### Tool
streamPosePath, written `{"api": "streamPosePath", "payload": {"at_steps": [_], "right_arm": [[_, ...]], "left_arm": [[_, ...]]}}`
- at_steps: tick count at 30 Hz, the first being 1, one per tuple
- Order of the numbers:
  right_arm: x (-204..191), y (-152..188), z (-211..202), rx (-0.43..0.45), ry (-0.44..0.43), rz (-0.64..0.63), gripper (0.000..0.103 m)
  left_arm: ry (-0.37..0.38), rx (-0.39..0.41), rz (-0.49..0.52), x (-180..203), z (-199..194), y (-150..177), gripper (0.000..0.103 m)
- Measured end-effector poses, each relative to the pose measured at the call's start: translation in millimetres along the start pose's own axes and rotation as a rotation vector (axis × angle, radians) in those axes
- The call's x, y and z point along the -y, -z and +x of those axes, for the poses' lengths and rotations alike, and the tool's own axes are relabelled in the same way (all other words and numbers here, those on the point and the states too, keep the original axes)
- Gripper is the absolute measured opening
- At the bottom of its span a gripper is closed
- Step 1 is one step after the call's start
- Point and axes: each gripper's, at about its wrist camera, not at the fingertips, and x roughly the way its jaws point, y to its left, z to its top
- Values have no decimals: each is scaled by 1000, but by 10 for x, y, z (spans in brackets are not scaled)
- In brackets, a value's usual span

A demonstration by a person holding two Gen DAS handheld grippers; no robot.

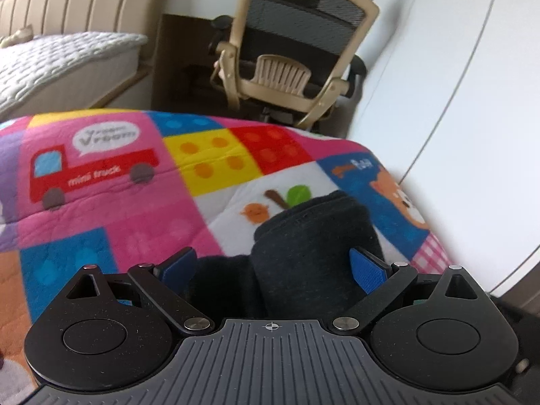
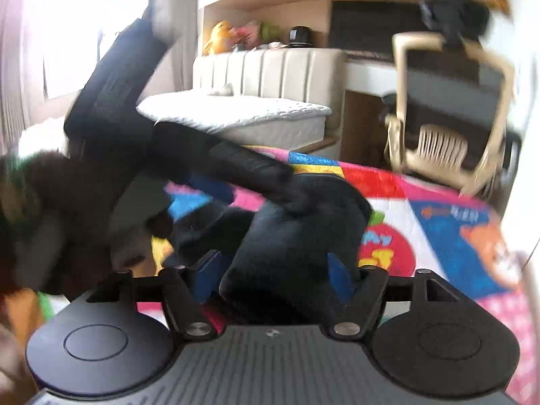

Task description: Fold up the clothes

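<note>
- Plainly, the dark garment (image 1: pixel 314 253) lies bunched on the bright children's blanket (image 1: pixel 135 185), on the side toward the office chair (image 1: pixel 290 50) and the white wall; it rises as a rolled hump rather than a flat panel.
- The left gripper (image 1: pixel 273 266) has its jaws apart, one blue pad on either side of the hump, with cloth between them but not pinched. If they close here they would likely catch the whole roll, several layers at once, and any lift would drag a lump instead of one edge.
- The right gripper (image 2: pixel 271 270) likewise stands with jaws apart astride dark cloth (image 2: pixel 290 236). Its view is smeared by motion, so whether a pad touches the fabric cannot be told.
- In the right view the other gripper's body (image 2: pixel 236 162) reaches down onto the far end of the same hump. Both tools crowd one small piece, so they could knock together or pull against each other and twist the fold.
- The garment sits near the blanket's edge on the wall side; a hard tug that way could slide it off.
- The blanket is soft and creased, so it may ruck up and shift the garment along with it.
- Whether the hump is a folded bundle or a heap awaiting folding cannot be settled from here.
</note>
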Motion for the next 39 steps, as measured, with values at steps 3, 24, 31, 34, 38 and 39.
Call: {"api": "streamPosePath", "payload": {"at_steps": [3,24,31,34,38,39], "right_arm": [[325,-36,-42,27,-48,211,80],[530,-16,-30,-7,52,263,49],[-253,-30,126,-27,89,-113,66],[-485,4,181,-26,89,-208,74],[-426,-31,141,-13,20,-175,76],[-361,-49,97,-5,-10,-142,76]], "left_arm": [[-19,7,-13,-141,-36,10,99],[20,21,-91,-289,-175,-72,99],[58,53,-55,-118,-281,-129,99],[54,60,-27,-62,-298,-137,100],[5,46,-8,-137,-207,-79,101],[-1,43,-13,-181,-190,-62,102]]}}
